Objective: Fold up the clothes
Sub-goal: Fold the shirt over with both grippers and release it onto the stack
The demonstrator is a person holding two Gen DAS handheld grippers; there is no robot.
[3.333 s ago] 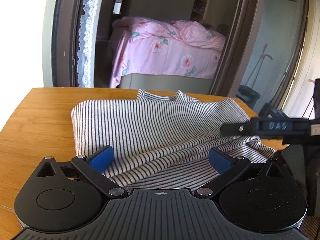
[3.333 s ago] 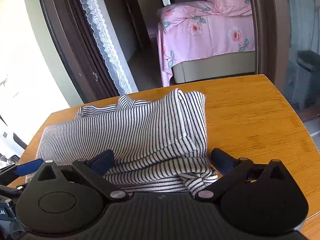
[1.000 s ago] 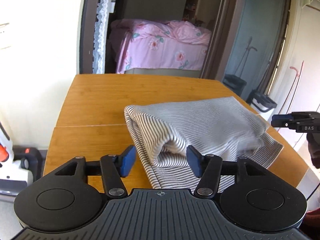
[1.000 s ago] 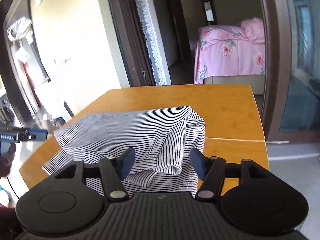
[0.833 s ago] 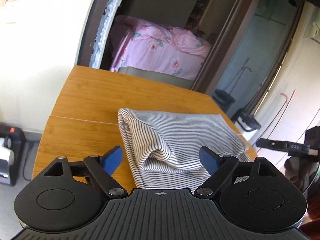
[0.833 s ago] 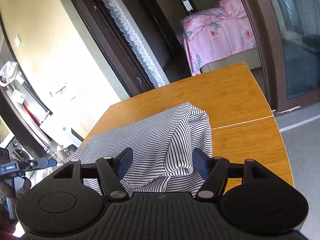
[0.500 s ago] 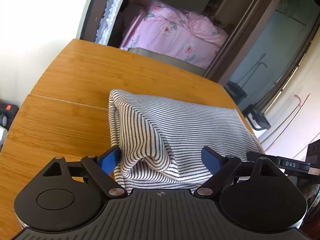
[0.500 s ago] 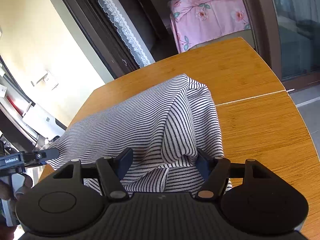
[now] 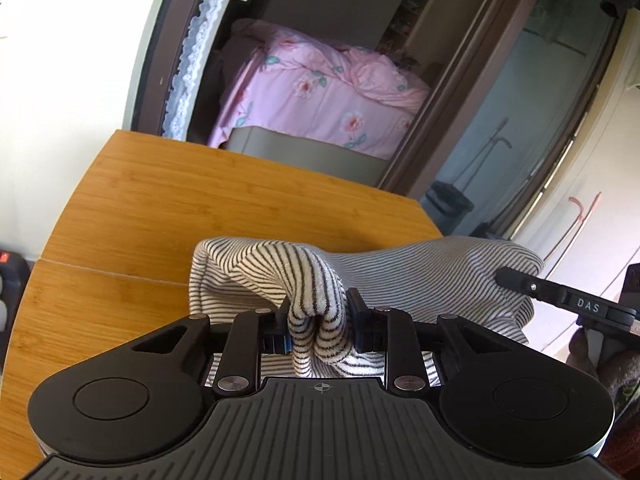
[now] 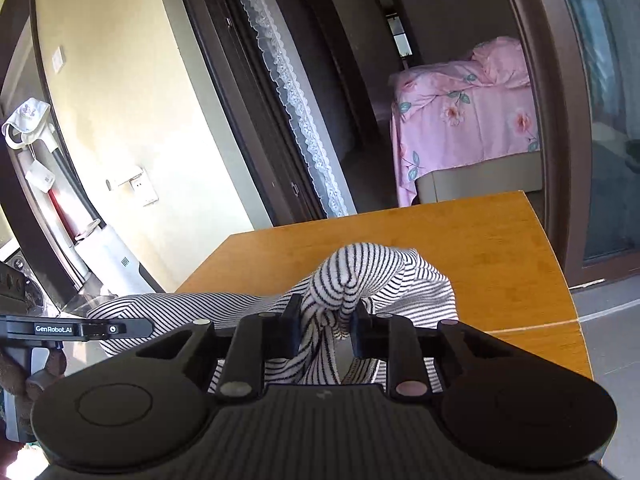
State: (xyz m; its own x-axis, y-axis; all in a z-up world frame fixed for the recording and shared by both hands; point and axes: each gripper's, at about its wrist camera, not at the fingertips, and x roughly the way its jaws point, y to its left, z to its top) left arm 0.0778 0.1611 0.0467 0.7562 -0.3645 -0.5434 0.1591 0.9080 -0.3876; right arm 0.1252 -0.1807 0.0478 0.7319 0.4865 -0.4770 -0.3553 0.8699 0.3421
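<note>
Wrist views: two grippers (image 9: pixel 319 328) (image 10: pixel 325 326), one striped garment (image 9: pixel 420 276).

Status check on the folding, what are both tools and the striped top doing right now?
Left tool just clamped on striped top. Right tool closing, pinching its other end. Top bunched, lifted between them over wooden table. Nothing in the way.

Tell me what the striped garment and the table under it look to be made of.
Striped garment: soft knit, probably cotton jersey. It bunches and drapes limply where the left gripper and right gripper pinch it; matte, fine dark stripes on white.
Table: bamboo or bamboo-look laminate, going by the narrow strip grain; smooth, honey-coloured, low sheen.
</note>
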